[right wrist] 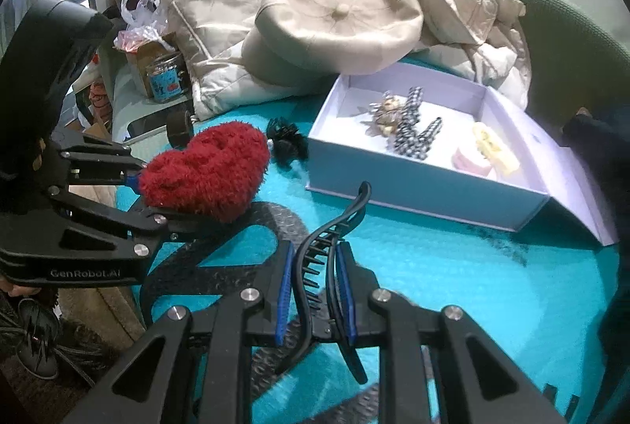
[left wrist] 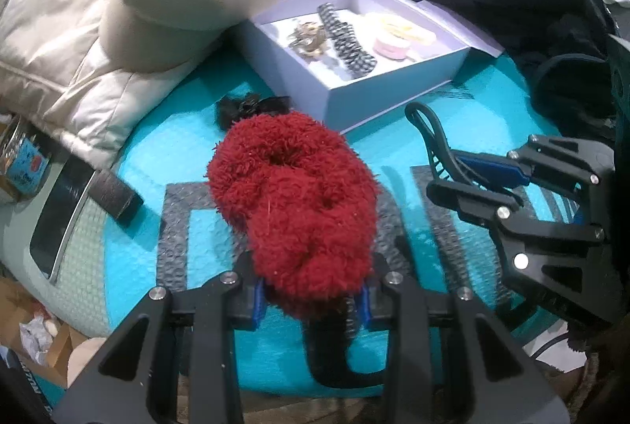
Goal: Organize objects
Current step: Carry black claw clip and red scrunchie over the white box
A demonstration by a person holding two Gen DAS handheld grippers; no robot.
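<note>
**Hazards While Carrying Two Hair Accessories Toward the Box**

Left tongs (left wrist: 311, 300): closed down on the red fluffy scrunchie (left wrist: 293, 195), gripped at its near end only, with most of the bulk hanging forward past the fingertips. Right tongs (right wrist: 313, 292): narrowed onto the black claw clip (right wrist: 330, 246), pads pressing its two arms, toothed edge toward the left pad, curved tip projecting ahead. Both items held clear above the teal mat (right wrist: 453, 266).

Destination, by judgement: the open white box (right wrist: 429, 187) toward the far right part of the mat, already holding a checked scrunchie (right wrist: 413, 124), a brown clip (right wrist: 388, 110), a pink item (right wrist: 470, 160) and a yellow clip (right wrist: 494, 148).

Risks:

- Slip of the scrunchie. Cause: soft pile compressing under the pads, grip near one end, weight hanging forward.
- Twist or pop-out of the claw clip. Cause: smooth curved arms between flat pads; possible spring opening under squeeze.
- Snag on the box wall. Cause: projecting clip tip or drooping scrunchie crossing the near rim too low.
- Collision between the two tongs. Cause: both close together, converging on one box.
- Disturbance of the black fuzzy item (right wrist: 287, 140) lying just beside the near left corner of the box.
- Crowding of the contents already inside on release.
</note>
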